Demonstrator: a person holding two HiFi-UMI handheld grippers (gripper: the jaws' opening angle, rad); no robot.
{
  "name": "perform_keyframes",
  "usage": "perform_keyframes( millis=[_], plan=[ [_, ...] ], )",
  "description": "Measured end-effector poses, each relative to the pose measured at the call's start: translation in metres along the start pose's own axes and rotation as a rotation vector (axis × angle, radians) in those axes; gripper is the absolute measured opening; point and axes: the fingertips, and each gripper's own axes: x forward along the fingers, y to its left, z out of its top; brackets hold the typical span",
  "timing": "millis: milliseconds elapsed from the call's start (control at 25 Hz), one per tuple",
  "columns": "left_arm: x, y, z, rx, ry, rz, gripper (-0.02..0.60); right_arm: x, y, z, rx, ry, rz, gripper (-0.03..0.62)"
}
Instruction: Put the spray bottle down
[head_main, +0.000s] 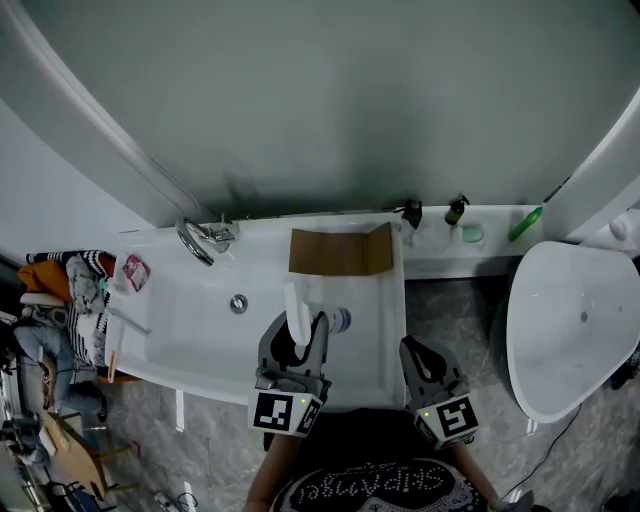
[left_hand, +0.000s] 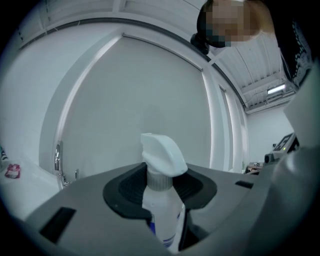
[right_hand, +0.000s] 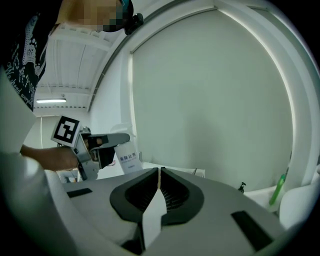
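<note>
A white spray bottle (head_main: 297, 312) with a white trigger head and a blue label stands upright between the jaws of my left gripper (head_main: 297, 340), which is shut on its body just below the neck (left_hand: 161, 192). It hangs over the right part of the white basin (head_main: 190, 330). From the right gripper view I see the bottle (right_hand: 125, 155) held out to the left. My right gripper (head_main: 414, 347) is lower right of it, near the basin's front edge, its jaws shut with nothing between them (right_hand: 158, 172).
A chrome faucet (head_main: 203, 238) and a drain (head_main: 238, 303) are on the left of the basin. A brown cardboard sheet (head_main: 340, 252) lies at its back right. Small bottles (head_main: 456, 210) and a green item (head_main: 525, 223) line the ledge. A white toilet bowl (head_main: 575, 330) stands at right.
</note>
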Motion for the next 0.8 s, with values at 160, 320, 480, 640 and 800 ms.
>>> perform_keyframes(
  millis=[160,320,480,640,800],
  plan=[
    [0.024,0.004,-0.019,0.051,0.005,-0.012,0.153,0.003,-0.003,-0.001,0.001,0.009,-0.013,0.028],
    [0.039,0.005,-0.046,0.080,0.006,-0.031,0.153,0.004,-0.002,-0.003,0.006,0.015,-0.012,0.028],
    [0.048,0.005,-0.071,0.085,0.048,-0.038,0.153,0.003,-0.001,-0.004,0.006,0.019,-0.013,0.028],
    [0.053,-0.004,-0.077,0.107,0.031,-0.059,0.153,0.002,-0.002,-0.005,0.013,0.030,-0.013,0.028],
    [0.057,-0.014,-0.069,0.113,-0.010,-0.102,0.155,0.002,0.002,0.000,0.025,0.026,0.003,0.028]
  ],
)
